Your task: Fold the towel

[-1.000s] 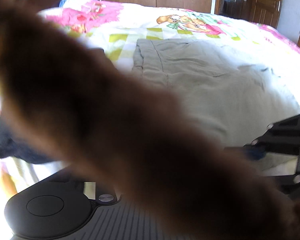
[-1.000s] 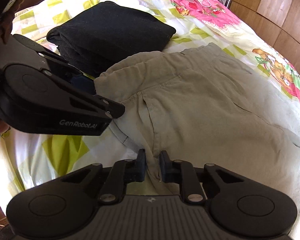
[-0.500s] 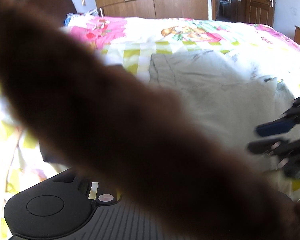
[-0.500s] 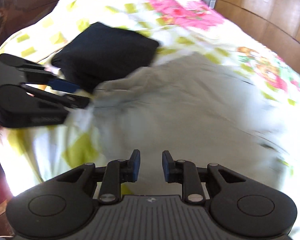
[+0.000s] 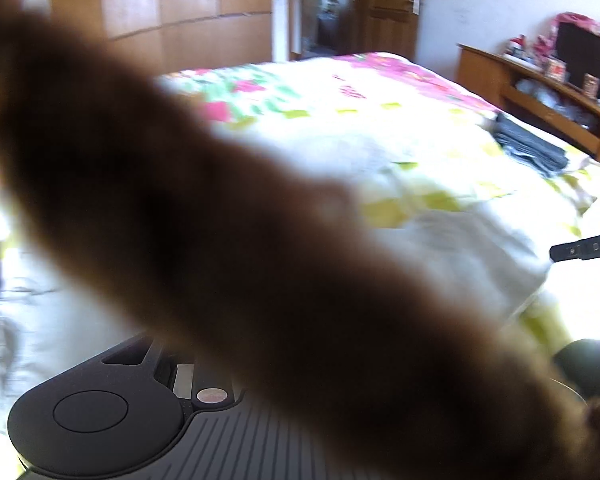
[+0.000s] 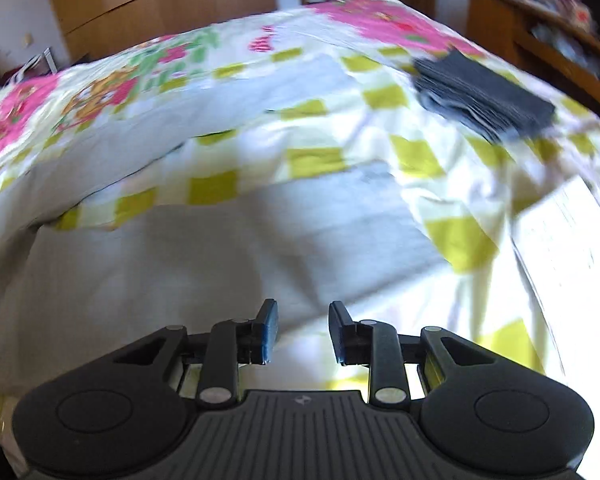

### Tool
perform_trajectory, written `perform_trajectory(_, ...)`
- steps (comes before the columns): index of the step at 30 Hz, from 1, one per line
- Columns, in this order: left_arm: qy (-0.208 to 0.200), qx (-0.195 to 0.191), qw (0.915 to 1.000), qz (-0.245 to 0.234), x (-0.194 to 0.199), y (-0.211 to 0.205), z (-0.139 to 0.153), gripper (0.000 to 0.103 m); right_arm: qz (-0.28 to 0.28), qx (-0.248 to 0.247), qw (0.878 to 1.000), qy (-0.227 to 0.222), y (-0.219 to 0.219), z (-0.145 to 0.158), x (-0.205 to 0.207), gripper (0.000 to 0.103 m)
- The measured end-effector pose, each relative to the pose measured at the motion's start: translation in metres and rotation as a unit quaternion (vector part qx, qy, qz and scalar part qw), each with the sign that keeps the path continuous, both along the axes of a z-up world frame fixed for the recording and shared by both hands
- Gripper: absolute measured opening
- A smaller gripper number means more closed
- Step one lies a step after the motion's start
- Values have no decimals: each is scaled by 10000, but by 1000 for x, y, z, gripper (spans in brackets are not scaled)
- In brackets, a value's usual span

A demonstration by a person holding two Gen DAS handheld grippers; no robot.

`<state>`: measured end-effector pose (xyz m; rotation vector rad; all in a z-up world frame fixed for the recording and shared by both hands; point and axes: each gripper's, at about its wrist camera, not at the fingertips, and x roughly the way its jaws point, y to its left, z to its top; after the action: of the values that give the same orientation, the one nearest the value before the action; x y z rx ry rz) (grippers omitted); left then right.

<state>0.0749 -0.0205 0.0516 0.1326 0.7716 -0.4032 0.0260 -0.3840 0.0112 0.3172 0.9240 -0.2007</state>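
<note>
- Towel (image 6: pixel 204 264): pale grey cloth, lower centre of the right view, lying flat on the bed (image 6: pixel 332 160).
- Right tongs (image 6: pixel 302 330): parted, empty, just above the towel.
- Left tongs: hidden behind a brown blur (image 5: pixel 260 260); state cannot be told.
- Judgement: soft, light, limp; pinch at a corner or hem.

The bedsheet (image 6: pixel 312 160) is white with yellow-green checks and pink flowers; the folded stack (image 6: pixel 484 94) is dark grey; the wardrobe (image 6: pixel 160 4) is brown wood.
</note>
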Motion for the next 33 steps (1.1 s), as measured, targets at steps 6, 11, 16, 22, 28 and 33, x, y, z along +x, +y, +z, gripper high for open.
perform_trajectory(6,71,590,9975,-392,-6,-86,5,45,-474,1425,9878,-404,-67,-36,-1,49)
perform_trajectory(11,92,588,9971,-479,-10,-113,16,50,-989,1910,9751,-545,-87,-43,8,25)
perform_trajectory(16,-36,596,9959,-678,-3,-107,18,51,-1364,1234,9810,-614,-96,-27,5,19)
perform_trajectory(22,-170,498,9964,-657,21,-59,11,54,-1197,-471,9916,-131,-71,-5,6,28)
perform_trajectory(28,-599,854,9934,-467,47,16,14,56,161,-1521,9865,-584,-1,56,37,33)
perform_trajectory(33,-907,1204,9878,-400,95,79,18,72,2809,-1603,9440,-649,123,57,148,39)
